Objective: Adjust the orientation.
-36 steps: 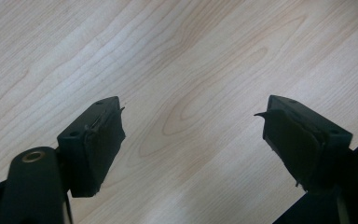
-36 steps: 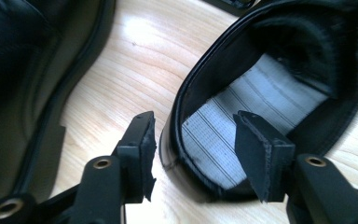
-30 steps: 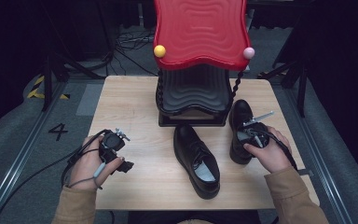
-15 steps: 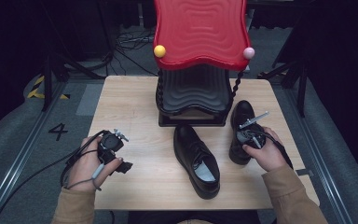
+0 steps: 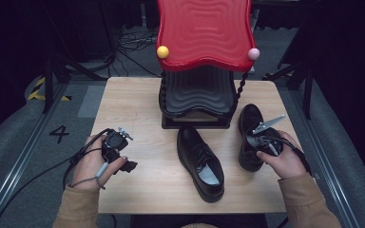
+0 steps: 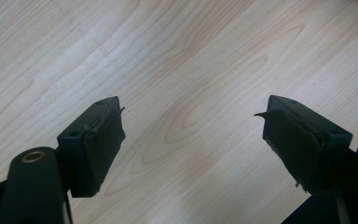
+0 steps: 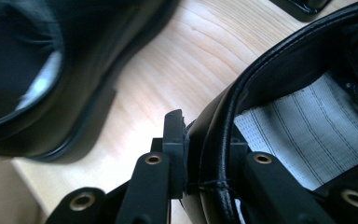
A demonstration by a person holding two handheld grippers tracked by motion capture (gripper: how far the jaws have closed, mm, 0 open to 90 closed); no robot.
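Right gripper [image 5: 264, 144], frame right, has just closed, clamping the heel rim of the right shoe [image 5: 248, 124]. Left gripper [image 6: 191, 140], lower left, jaws wide over bare table [image 5: 133, 104].

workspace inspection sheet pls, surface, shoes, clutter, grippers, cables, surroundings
surface: light wood table, bare between things
job's things: right shoe gripped at its heel rim; left shoe lies mid-table, apart
clutter: red-topped black rack at the far edge
grippers: right gripper has just been closing, pads clamp the heel rim; left gripper open over bare wood
cables: one trails from each gripper
surroundings: dark floor, cables behind, a "4" marking
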